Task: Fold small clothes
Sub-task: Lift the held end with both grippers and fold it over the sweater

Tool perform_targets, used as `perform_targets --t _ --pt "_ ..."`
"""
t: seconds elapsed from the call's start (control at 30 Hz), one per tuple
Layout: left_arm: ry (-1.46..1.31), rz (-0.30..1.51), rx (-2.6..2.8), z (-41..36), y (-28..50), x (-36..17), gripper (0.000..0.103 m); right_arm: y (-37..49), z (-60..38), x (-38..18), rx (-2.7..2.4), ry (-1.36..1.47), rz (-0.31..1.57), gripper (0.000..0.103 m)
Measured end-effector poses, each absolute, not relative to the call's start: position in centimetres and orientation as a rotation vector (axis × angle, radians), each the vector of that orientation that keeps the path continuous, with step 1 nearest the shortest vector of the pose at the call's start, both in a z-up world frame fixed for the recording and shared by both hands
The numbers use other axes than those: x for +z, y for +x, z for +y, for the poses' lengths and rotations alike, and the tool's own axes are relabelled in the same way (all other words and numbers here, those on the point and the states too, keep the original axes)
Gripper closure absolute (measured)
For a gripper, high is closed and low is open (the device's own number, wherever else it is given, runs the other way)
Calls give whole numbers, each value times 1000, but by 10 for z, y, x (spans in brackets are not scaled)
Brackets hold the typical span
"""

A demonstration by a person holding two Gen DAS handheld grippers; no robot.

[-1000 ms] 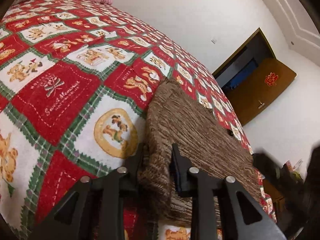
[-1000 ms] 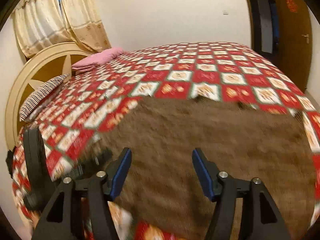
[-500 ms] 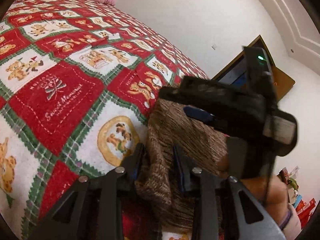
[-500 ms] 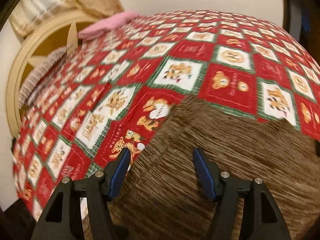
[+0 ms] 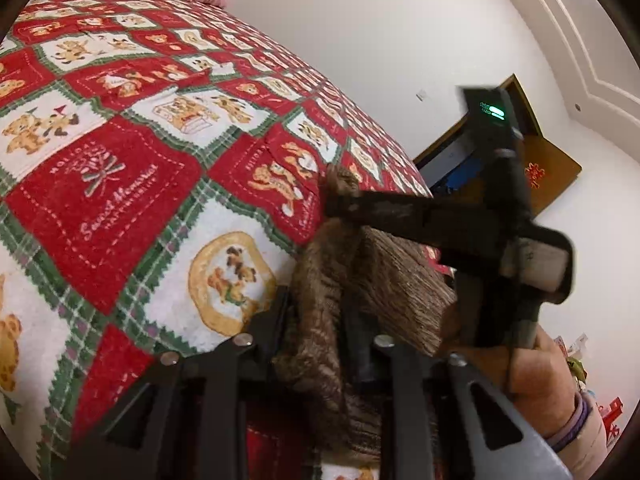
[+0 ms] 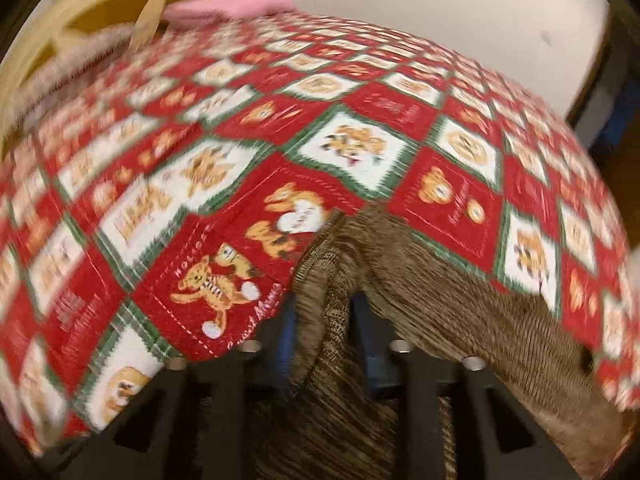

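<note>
Left gripper [image 5: 316, 320] and right gripper [image 6: 326, 320] both pinch the brown knit garment [image 5: 384, 280], lifted off the Christmas quilt [image 5: 120, 184]. Right view blurred; fabric hides both grippers' fingertips.

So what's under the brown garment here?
The red patchwork bedspread lies under the brown knit garment, showing all around it. Anything directly beneath the fabric is covered and can't be seen.

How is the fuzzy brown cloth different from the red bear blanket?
The brown ribbed knit garment is plain, small and bunched up, pinched by the left claw and right claw. The red, white and green teddy-bear quilt is patterned, big and spread flat over the bed. Both are soft fabric.
</note>
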State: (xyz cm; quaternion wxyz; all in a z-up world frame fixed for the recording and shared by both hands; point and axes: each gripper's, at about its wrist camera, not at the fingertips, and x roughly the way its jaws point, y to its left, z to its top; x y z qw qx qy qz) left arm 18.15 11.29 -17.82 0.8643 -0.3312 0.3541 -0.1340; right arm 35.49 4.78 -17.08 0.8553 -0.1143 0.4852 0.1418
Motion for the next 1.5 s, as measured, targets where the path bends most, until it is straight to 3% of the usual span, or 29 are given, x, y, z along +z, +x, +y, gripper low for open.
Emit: perform_targets --t 0.23,0.47,0.83,1.1,1.5 --pt "-482 638 -344 86 168 -135 84 337 -34 -135 384 245 971 84" --pt "-271 590 -548 27 148 -91 84 302 -123 -112 354 475 910 85" --pt "-65 681 -713 -61 120 -93 84 249 -239 -135 221 584 901 87" --pt "6 657 -801 -104 120 -81 84 242 -284 -116 217 511 867 87" --pt "69 699 -850 -152 113 -97 86 235 -341 -130 186 507 873 88"
